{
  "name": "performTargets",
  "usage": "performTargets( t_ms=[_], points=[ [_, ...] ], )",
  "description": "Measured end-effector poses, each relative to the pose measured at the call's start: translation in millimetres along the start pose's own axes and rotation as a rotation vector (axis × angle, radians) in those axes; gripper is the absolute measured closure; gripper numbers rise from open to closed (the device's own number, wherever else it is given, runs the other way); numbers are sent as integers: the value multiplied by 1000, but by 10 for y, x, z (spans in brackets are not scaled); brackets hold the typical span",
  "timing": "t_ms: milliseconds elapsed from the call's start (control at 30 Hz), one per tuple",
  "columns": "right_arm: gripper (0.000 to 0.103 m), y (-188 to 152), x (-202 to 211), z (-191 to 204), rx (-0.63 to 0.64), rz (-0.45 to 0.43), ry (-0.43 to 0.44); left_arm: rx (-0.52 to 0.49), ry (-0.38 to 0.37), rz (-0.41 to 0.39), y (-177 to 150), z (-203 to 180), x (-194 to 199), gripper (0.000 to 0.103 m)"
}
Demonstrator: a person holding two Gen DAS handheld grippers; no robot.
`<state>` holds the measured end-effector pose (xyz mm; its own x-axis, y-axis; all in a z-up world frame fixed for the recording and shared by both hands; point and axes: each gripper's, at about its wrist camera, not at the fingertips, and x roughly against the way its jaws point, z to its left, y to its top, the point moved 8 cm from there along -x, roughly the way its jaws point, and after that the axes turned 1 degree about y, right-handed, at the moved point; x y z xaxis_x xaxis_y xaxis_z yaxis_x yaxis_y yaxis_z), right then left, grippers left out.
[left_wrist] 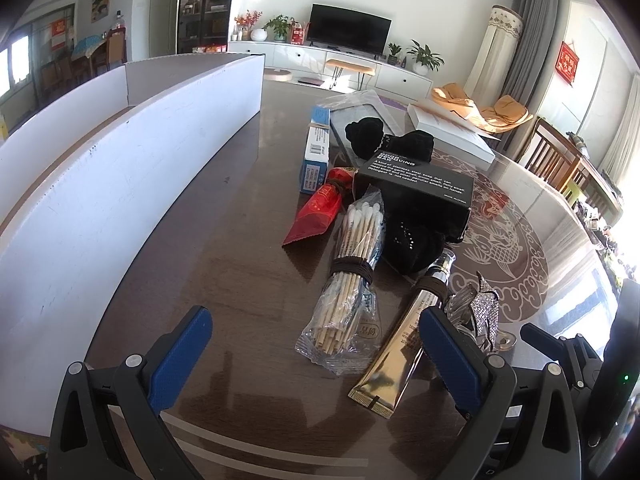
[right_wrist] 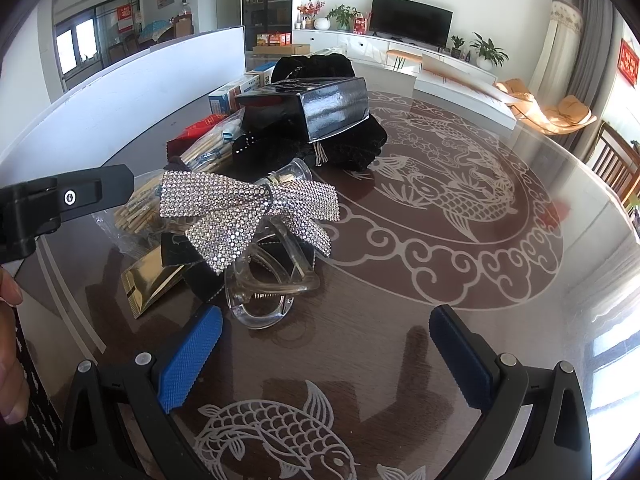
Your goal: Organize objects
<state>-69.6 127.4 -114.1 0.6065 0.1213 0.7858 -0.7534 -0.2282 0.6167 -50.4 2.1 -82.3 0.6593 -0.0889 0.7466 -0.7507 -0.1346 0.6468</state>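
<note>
Left gripper (left_wrist: pixel 316 354) hangs wide open over the dark glass-topped desk (left_wrist: pixel 224 232), holding nothing. In the left wrist view a bagged bundle of cotton swabs (left_wrist: pixel 352 276) lies between its blue pads and ahead, at about 12 o'clock, long axis running from 6 o'clock up toward 12, nearly in line with the fingers. A gold tube (left_wrist: pixel 404 336) lies just beside it at 1 o'clock, its lower end touching or passing under the right-hand pad; which of the two cannot be told. Farther off sit a black box (left_wrist: pixel 416 184), a red packet (left_wrist: pixel 320 210) and a blue-and-white carton (left_wrist: pixel 318 148). A white tray wall (left_wrist: pixel 132 184) runs along 9 to 11 o'clock.

Right gripper (right_wrist: pixel 326 354), in the right wrist view, is likewise spread wide and empty above the desk. A clear hair claw with a rhinestone bow (right_wrist: pixel 248 210) stands just ahead at 11 o'clock, the bow's long axis running across the view. The left gripper shows at 9 o'clock, with a person's fingers (right_wrist: pixel 10 364) at the left edge. By these views, the right gripper is nearer the bow, the left nearer the swabs.
</note>
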Motion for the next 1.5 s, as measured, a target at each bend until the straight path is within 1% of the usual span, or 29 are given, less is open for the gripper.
performTargets(
  t_ms=[167,333,500,600,633,700,733,800,900,1000,1067,1133,1300,1400,1500],
  points=[
    [0,-2,-25,-28,-27,14,21,53,-26,7,19,82,17,0],
    [0,-9,-14,-28,-38,14,39,82,-28,17,5,134,26,0],
    [0,-9,-13,-29,-45,16,50,132,-26,42,-5,224,-2,0],
    [0,-3,8,-35,-49,5,49,170,-28,39,-11,299,23,0],
    [0,7,39,-38,-51,-11,51,186,-31,39,-10,328,24,0],
    [0,46,159,-34,-55,-73,73,216,-40,41,-18,374,30,0],
    [0,63,203,-16,-61,-89,98,233,-47,42,-20,396,20,0],
    [0,107,209,31,-78,-85,143,260,-56,47,-24,432,9,0],
    [0,224,91,99,-75,-44,151,277,-56,56,-34,457,-9,0],
    [0,312,-54,100,-57,-2,127,278,-43,51,-27,481,-3,0],
    [0,320,-88,16,-59,17,111,280,-38,46,-27,493,4,0],
    [0,284,-61,-129,-48,15,75,286,-46,43,-22,496,4,0],
    [0,90,48,-642,-35,28,-76,269,-52,56,-24,449,-25,0],
    [0,-29,128,-777,-47,35,-67,248,-45,53,-21,420,-18,0],
    [0,-137,149,-758,-30,44,-47,237,-49,66,-36,398,-40,0]
  ],
)
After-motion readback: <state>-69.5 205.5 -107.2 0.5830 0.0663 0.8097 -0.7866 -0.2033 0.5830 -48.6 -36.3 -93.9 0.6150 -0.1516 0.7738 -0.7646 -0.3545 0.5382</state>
